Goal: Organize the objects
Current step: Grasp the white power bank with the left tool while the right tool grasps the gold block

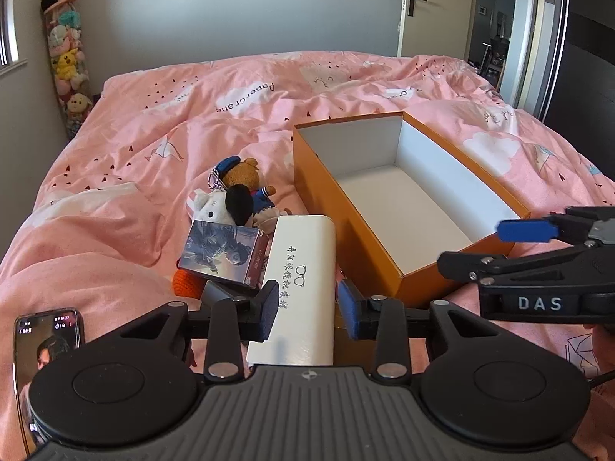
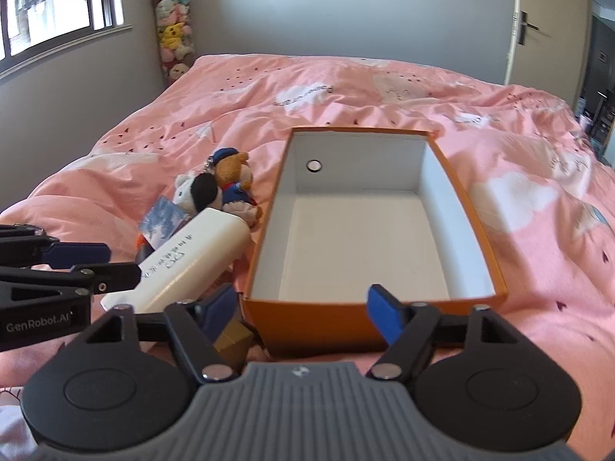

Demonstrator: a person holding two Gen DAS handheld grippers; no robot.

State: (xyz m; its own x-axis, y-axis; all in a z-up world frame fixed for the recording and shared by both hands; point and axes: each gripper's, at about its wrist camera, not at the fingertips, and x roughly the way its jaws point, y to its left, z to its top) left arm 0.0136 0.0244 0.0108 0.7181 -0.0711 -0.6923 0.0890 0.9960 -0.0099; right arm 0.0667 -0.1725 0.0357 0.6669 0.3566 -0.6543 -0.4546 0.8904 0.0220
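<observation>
An open orange box (image 1: 338, 207) with a white empty inside lies on the pink bed; it also shows in the right wrist view (image 2: 476, 207). My left gripper (image 1: 307, 307) is shut on a white glasses case (image 1: 303, 269), which also shows in the right wrist view (image 2: 192, 253), just left of the box. Beyond it lie a picture card box (image 1: 226, 253), a white plush (image 1: 209, 203), a bear plush (image 1: 246, 180) and an orange knitted thing (image 1: 186, 282). My right gripper (image 2: 303, 307) is open and empty at the box's near edge.
A phone (image 1: 46, 345) lies on the bed at lower left. A gold object (image 2: 230, 342) sits under the right gripper's left finger. A tall holder of plush toys (image 1: 67, 57) stands in the far corner. A door (image 1: 434, 7) is at the back right.
</observation>
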